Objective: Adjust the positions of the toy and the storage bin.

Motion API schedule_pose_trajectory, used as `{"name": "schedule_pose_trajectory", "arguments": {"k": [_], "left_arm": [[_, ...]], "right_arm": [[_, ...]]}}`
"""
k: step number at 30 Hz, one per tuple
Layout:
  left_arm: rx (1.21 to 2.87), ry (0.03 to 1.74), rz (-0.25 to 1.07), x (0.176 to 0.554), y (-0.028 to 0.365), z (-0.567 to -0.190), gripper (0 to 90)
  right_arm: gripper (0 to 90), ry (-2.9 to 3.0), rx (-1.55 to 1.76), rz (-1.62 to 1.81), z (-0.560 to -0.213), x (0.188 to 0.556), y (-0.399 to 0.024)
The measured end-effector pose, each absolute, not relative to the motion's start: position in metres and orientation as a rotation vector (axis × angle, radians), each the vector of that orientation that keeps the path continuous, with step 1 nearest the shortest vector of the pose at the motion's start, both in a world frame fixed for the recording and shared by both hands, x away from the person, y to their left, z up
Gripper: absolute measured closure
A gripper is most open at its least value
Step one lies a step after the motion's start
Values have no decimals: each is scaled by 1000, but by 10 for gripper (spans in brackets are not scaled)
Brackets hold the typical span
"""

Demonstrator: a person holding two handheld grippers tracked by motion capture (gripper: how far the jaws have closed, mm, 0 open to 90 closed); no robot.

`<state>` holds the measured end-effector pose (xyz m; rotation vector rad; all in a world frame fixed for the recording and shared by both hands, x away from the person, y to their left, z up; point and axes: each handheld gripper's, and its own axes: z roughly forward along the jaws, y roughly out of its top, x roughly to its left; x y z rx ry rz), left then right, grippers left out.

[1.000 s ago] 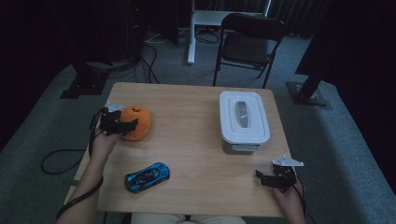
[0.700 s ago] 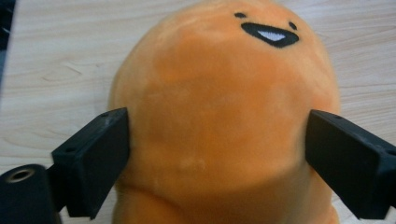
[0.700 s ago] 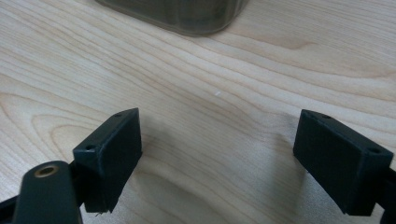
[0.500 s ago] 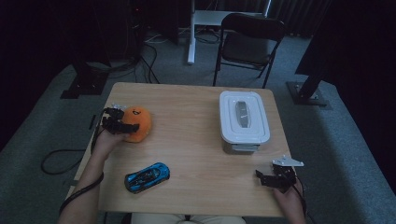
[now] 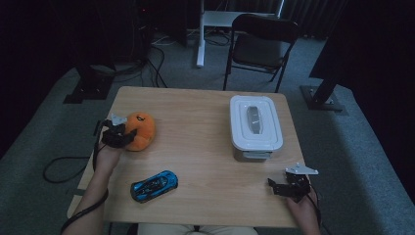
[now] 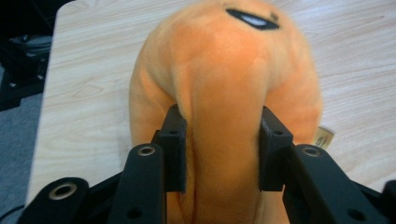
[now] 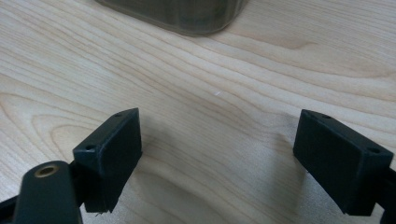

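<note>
Blue toy car (image 5: pixel 154 185) near front edge; lidded white box (image 5: pixel 255 127) R; chair (image 5: pixel 262 46) behind table (image 5: pixel 195 112)

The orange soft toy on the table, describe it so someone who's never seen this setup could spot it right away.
Start at the wooden table and go to its left edge, well across from the white lidded box. There sits the orange soft toy, with the left tongs pinching a fold of its plush. It is round, fuzzy and bright orange with a small dark mark on top, unlike the shiny blue toy car nearer the front edge.

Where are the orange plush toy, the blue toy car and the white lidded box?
orange plush toy (image 5: pixel 142 131), high view, on its rounded orange body.
blue toy car (image 5: pixel 154 185), high view, on its roof.
white lidded box (image 5: pixel 255 121), high view, on the lid's top.
</note>
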<state>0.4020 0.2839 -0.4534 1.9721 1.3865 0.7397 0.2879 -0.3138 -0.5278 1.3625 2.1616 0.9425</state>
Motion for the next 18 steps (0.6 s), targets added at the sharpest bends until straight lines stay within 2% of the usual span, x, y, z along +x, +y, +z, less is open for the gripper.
{"name": "schedule_pose_trajectory", "arguments": {"k": [5,11,18], "left_arm": [[1939,1394,711,384,294,-441,657],[1985,1289,684,359,295,-429,656],[1958,1284,670,335,297,-428,652]], "right_arm": [[148,2161,1362,942,-528,288,-314],[148,2159,1365,940,-528,288,-314],[148,2157,1368,939,-528,288,-314]]}}
